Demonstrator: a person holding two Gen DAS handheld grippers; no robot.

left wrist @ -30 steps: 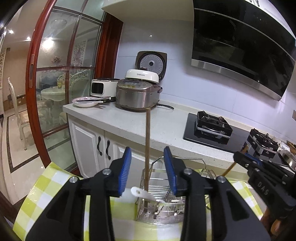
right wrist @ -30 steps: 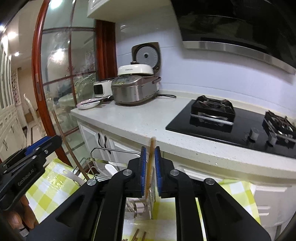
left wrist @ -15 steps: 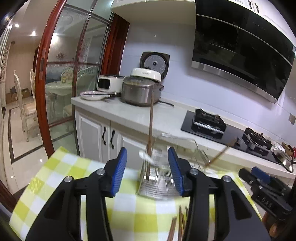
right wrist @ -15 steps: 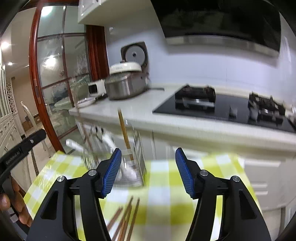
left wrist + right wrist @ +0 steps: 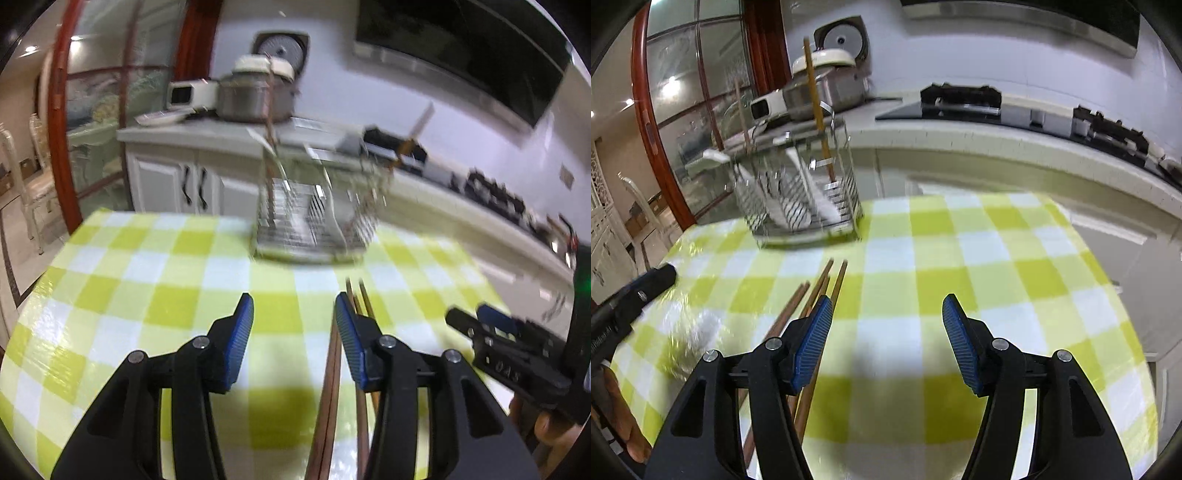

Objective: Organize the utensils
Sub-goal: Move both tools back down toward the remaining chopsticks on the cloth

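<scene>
A wire utensil rack (image 5: 314, 218) (image 5: 801, 199) stands at the far side of the checked table. It holds white spoons (image 5: 816, 192) and upright brown chopsticks (image 5: 816, 110) (image 5: 271, 110). Several loose brown chopsticks (image 5: 332, 369) (image 5: 809, 295) lie on the cloth in front of it. My left gripper (image 5: 294, 332) is open and empty above the cloth, with the loose chopsticks by its right finger. My right gripper (image 5: 886, 336) is open and empty, with the chopsticks under its left finger. Each gripper shows at the edge of the other's view.
The table has a green and white checked cloth (image 5: 979, 266). Behind it runs a white kitchen counter (image 5: 997, 136) with a rice cooker (image 5: 255, 92) and a gas hob (image 5: 960, 99). A glass door with a red frame (image 5: 59, 122) is at the left.
Both grippers have drawn back and lowered from the rack toward the near part of the table. The right gripper opened and left its chopstick standing in the rack.
</scene>
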